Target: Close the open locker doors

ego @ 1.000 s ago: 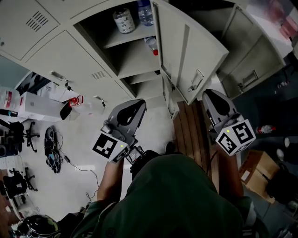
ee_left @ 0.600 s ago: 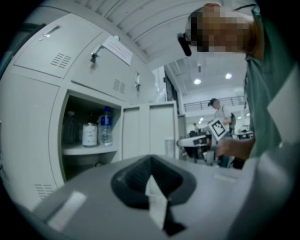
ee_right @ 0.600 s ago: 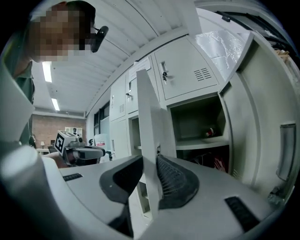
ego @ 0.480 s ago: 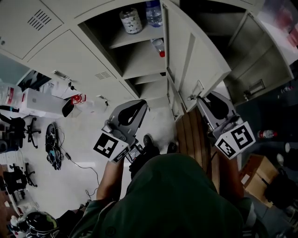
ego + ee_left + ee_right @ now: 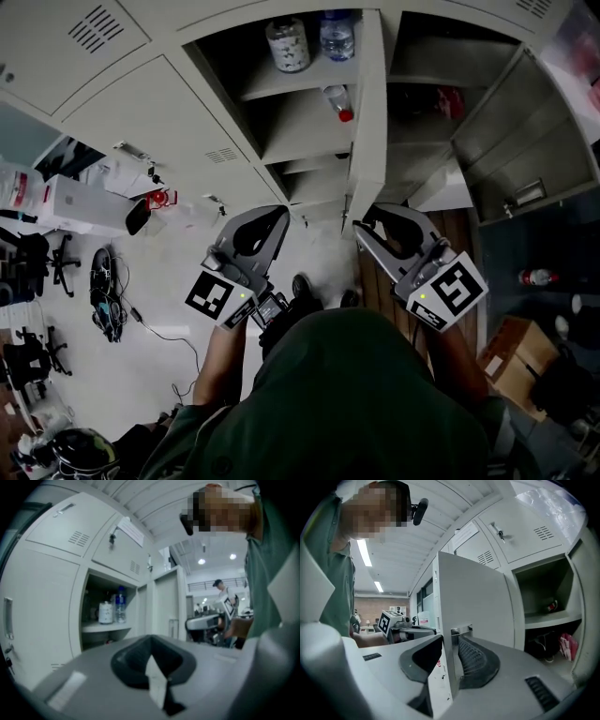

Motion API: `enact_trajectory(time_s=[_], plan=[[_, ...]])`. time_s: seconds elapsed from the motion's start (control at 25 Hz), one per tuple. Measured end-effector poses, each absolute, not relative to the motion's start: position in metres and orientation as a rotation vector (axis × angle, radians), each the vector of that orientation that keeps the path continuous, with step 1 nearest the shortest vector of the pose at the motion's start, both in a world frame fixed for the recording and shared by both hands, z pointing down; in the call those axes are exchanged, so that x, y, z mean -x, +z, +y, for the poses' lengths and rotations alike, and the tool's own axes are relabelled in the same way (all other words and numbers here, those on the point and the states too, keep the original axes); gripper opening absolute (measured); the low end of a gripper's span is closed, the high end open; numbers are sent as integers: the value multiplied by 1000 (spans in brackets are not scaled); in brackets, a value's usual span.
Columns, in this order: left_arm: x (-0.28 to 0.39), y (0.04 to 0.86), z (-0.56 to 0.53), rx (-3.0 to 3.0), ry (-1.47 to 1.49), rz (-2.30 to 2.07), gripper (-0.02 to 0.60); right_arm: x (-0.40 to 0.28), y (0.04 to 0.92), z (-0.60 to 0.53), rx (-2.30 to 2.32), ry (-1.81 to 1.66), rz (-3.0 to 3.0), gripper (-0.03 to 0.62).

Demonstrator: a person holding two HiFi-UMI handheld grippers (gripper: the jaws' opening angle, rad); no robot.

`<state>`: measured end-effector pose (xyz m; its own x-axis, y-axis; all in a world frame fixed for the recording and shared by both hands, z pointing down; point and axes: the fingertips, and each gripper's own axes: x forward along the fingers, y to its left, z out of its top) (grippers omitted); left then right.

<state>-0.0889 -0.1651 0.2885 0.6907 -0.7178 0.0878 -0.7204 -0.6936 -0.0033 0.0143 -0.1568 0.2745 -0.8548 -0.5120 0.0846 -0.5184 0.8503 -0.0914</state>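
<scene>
**A:** Right gripper is level with the free edge of the tall pale grey metal locker door; that door stands straight out from the pale grey bank of lockers, edge-on from the head view.

**B:** And the claw's released; its jaws have just been opening; the door's edge and its small chrome handle sit between them, loose, not clamped.

**A:** Left gripper?

**B:** Clenched on nothing, jaws together; it hangs before the open compartment, left of that door.

**A:** Look inside; a clear plastic jar and a clear water bottle stand side by side on the upper shelf; a small bottle with a red cap lies near the right edge of the shelf below, just beside the door.

**B:** Further right, a second grey metal locker door hangs wide open too; it's well apart from both grippers.
</scene>
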Motion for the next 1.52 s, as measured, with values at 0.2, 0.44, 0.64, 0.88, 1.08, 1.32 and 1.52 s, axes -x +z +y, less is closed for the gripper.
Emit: enact_trajectory(time_s=[0.2, 0.44, 0.64, 0.88, 1.08, 1.32, 1.52], plan=[[122, 290, -169, -2831, 127, -1262, -2, 34, 274, -167, -718, 147, -2985, 94], [165, 298, -174, -2783, 128, -1315, -2, 80, 276, -198, -702, 112, -2979, 84], [197, 303, -181, -2753, 126, -1338, -3, 103, 280, -233, -741, 97, -2958, 83], [220, 307, -195, -2740, 106, -1333, -3, 119, 283, -279, -836, 84, -2925, 63], [234, 312, -207, -2740, 108, -1311, -2, 130, 285, -314, -895, 55, -2898, 60], [239, 313, -220, -2746, 102, -1271, -3, 135, 283, -348, -979, 30, -2867, 60], [242, 315, -228, -2755, 112, -1247, -2, 137, 279, -361, -1040, 3, -2849, 8]])
